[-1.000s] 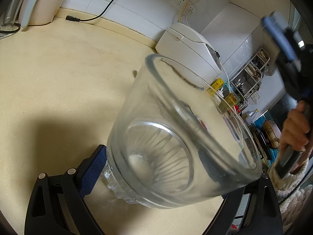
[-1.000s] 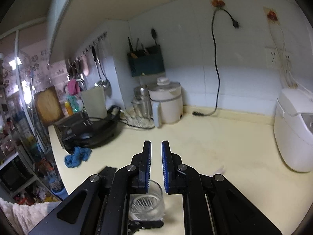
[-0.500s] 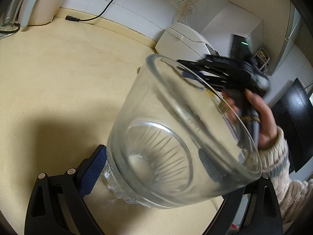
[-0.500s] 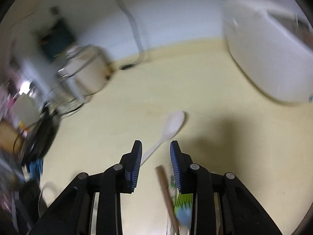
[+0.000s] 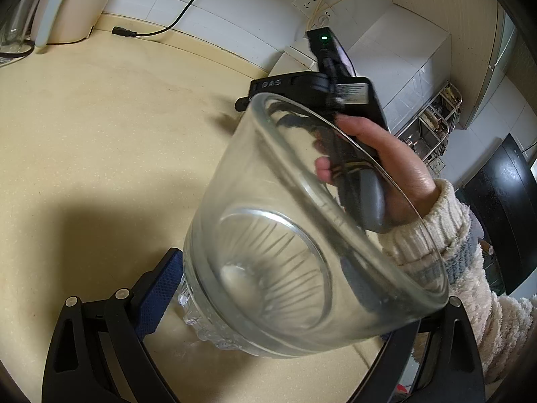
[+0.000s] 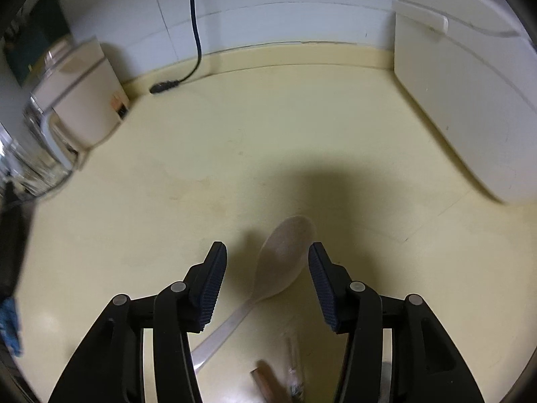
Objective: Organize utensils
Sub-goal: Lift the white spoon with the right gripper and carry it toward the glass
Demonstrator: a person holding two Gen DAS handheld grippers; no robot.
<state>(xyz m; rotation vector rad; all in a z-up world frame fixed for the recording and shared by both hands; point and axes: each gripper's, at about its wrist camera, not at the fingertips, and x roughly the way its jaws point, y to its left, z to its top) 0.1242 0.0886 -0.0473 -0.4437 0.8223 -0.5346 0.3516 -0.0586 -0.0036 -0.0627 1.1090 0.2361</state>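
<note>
Clear glossy glass cup (image 5: 302, 235) with ribbed base; pale matt plastic spoon (image 6: 285, 255); smooth speckled cream countertop (image 6: 235, 154); fuzzy knitted sleeve (image 5: 470, 268)

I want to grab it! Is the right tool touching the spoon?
Apart. In the right wrist view the opening right tool hovers above the spoon, its fingers clear.

Dim indoor light falls from above, casting a broad soft shadow on the table (image 6: 302, 127) just ahead of the right claw (image 6: 265, 262). Fisheye bending curves the edges, and the lower corners beside that claw are motion-blurred.
</note>
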